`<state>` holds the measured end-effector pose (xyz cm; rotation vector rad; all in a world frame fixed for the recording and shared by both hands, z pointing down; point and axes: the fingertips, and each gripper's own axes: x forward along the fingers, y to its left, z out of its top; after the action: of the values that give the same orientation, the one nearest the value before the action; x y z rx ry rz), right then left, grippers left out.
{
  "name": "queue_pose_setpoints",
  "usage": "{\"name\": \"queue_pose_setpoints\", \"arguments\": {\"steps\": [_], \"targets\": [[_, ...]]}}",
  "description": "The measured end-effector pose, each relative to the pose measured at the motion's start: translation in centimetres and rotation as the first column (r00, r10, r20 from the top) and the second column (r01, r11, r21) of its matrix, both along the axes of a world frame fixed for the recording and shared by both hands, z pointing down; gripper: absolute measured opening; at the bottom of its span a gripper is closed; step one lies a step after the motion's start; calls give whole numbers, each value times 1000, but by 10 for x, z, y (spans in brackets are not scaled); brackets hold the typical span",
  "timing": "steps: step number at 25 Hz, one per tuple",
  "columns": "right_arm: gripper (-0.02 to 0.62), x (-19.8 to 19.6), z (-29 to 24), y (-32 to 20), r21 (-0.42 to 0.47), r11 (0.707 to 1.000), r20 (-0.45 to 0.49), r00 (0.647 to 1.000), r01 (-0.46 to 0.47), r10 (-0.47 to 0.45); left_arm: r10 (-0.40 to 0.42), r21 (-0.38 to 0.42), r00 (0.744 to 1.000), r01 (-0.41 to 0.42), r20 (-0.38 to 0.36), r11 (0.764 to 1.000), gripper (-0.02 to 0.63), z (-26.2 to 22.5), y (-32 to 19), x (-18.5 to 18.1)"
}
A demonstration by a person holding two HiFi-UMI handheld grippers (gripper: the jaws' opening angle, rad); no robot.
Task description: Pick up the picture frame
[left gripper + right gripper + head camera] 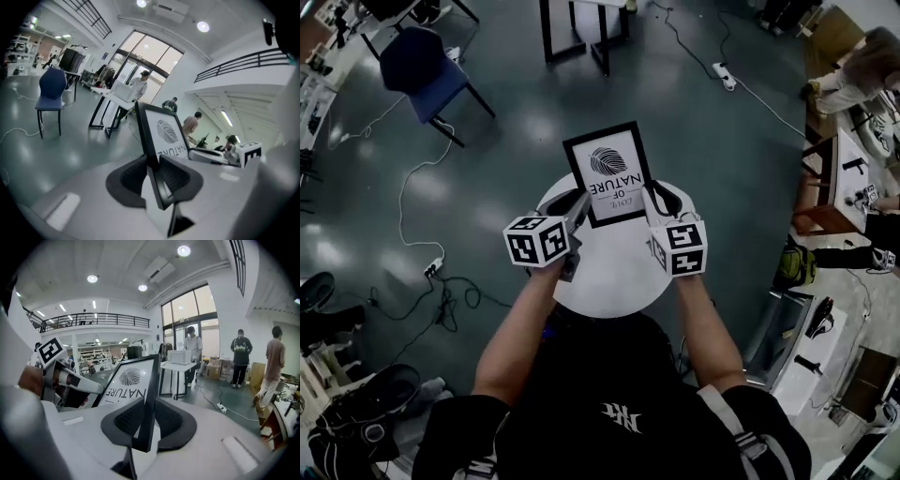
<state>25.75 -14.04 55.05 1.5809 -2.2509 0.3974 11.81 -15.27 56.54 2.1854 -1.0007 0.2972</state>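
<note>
The picture frame sits at the centre of the head view, black-edged with a white print bearing a leaf-like mark and the word NATURE, which reads upside down from here. It is held by its 2 side edges: the left gripper takes the edge at picture left and the right gripper takes the edge at picture right. In the left gripper view, the left gripper has its dark fingers clenched on the thin black edge of the frame, which stands tilted between them. In the right gripper view, the right gripper is likewise grasping the frame, its fingers pressed against either face of the edge. Below the frame in the head view lies a round white desk, and the frame's upper part shows against the grey floor. A blue chair stands at the upper left, and a white power strip lies on the floor at the upper right.
</note>
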Motion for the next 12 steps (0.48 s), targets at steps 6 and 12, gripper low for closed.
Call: {"name": "queue_pose_setpoints", "arguments": {"steps": [6,12], "targets": [[71,19,-114,-4,195,974,-13,993,-116,120,128,209,991,-116,-44,971,83,-114,-21,20],[72,8,-207,31,362,915,-23,979,-180,202,233,397,970,-187,-69,899,83,-208,-2,14]]}}
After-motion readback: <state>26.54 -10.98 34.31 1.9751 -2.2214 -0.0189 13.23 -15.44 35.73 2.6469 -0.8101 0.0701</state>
